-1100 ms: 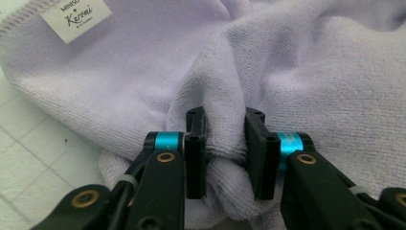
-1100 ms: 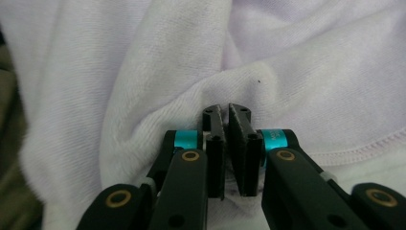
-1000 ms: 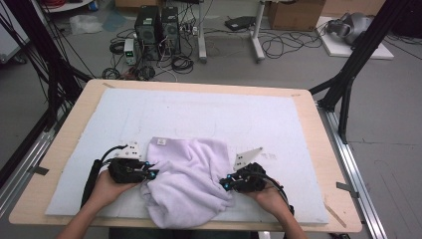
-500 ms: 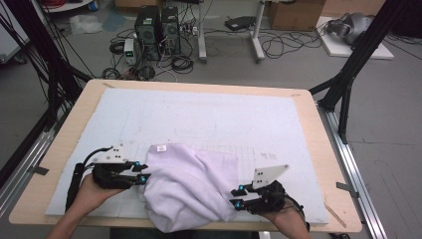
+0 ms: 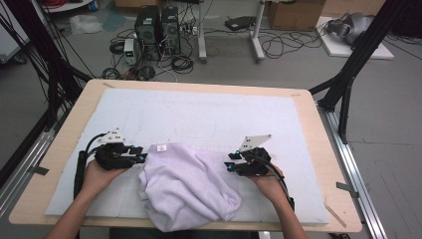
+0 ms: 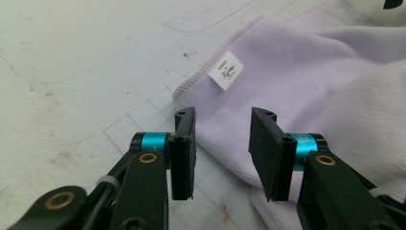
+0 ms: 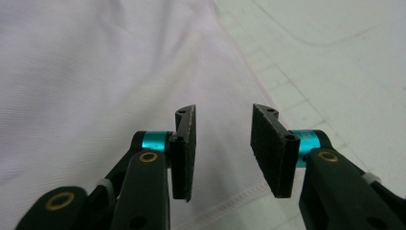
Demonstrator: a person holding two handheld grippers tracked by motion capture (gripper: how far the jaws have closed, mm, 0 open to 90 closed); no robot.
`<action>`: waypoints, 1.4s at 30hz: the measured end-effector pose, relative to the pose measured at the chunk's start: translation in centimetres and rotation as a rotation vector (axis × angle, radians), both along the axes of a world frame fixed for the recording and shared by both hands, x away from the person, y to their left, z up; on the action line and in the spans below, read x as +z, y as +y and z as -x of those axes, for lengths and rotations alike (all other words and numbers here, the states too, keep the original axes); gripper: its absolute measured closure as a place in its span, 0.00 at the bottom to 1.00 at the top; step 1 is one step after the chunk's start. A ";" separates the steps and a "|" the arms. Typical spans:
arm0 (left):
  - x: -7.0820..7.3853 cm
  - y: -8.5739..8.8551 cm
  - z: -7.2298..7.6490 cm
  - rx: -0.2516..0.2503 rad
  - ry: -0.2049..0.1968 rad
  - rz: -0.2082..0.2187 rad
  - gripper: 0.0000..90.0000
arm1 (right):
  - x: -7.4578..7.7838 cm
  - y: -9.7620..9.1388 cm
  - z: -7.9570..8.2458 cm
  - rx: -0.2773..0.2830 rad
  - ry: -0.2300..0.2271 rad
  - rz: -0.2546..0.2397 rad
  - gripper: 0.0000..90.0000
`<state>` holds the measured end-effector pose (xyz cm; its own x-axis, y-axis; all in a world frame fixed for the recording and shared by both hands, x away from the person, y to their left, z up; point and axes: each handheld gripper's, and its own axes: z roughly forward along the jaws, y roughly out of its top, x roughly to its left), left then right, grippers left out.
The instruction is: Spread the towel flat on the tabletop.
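Nearest the table's front edge, a pale lilac towel [image 5: 186,186] is lying bunched up, w/ its front fold sagging over the edge of the white mat [image 5: 209,114], prob because it's only half spread so far. Both hands are coming in from the bottom, one at each side of the cloth. Left gripper [image 5: 141,158] is sitting at the towel's left corner, jaws parted and pinching nothing; in the left gripper view [image 6: 222,146] the stitched hem is running under the gap and the little white label [image 6: 226,70] is lying just beyond. Right gripper [image 5: 230,167] is hovering at the right side, jaws also apart, w/ fabric and hem below them in the right gripper view [image 7: 222,143], no pad pressing. Both sets of jaws have just been opening, nothing clamped between. Looks like they're lining up on opposite edges to re-grab and pull it flat. Farther back the mat is lying bare.
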<state>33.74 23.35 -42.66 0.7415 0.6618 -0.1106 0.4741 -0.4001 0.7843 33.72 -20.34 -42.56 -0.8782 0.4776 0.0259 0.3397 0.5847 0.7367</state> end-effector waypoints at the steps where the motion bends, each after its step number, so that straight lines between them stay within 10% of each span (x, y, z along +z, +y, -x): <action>1: -0.3 -0.3 -0.3 0.006 0.002 -0.011 0.64 | -0.4 0.0 -0.4 -0.009 0.010 0.016 0.68; 5: -1.7 -0.9 -1.5 0.051 0.052 -0.049 0.62 | -1.7 -0.2 -1.5 -0.026 0.063 0.004 0.74; 8: -1.6 -0.9 -1.6 0.052 0.060 -0.027 0.95 | -1.8 -0.4 -1.8 -0.036 0.066 -0.006 0.93; 10: -1.3 -1.3 -1.3 0.044 0.038 -0.069 0.96 | -1.7 -0.4 -1.9 -0.028 0.072 -0.007 0.98; 20: 2.7 -2.7 -0.4 0.060 -0.070 0.054 0.96 | 1.2 -2.7 -1.7 -0.112 -0.039 -0.052 0.99; 23: 3.4 -3.6 -0.5 0.017 -0.049 0.120 0.75 | 1.5 -3.6 -1.9 -0.145 -0.041 -0.062 0.98; 32: 0.9 -2.9 -2.1 0.032 -0.001 -0.014 0.86 | -0.6 -3.4 -1.4 -0.123 0.031 -0.031 0.76; 38: -0.9 -3.5 -3.4 0.112 0.031 -0.074 0.56 | -1.0 -3.5 -1.3 -0.121 0.057 -0.004 0.67; 42: -1.5 -4.1 -3.5 0.046 0.028 -0.075 0.76 | -1.6 -3.5 -1.5 -0.127 0.079 0.009 0.73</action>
<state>37.27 19.23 -44.11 0.7073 0.7024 -0.0799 0.5149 -0.4345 0.7390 35.22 -23.87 -44.11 -0.8063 0.5850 0.0878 0.4681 0.5403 0.6992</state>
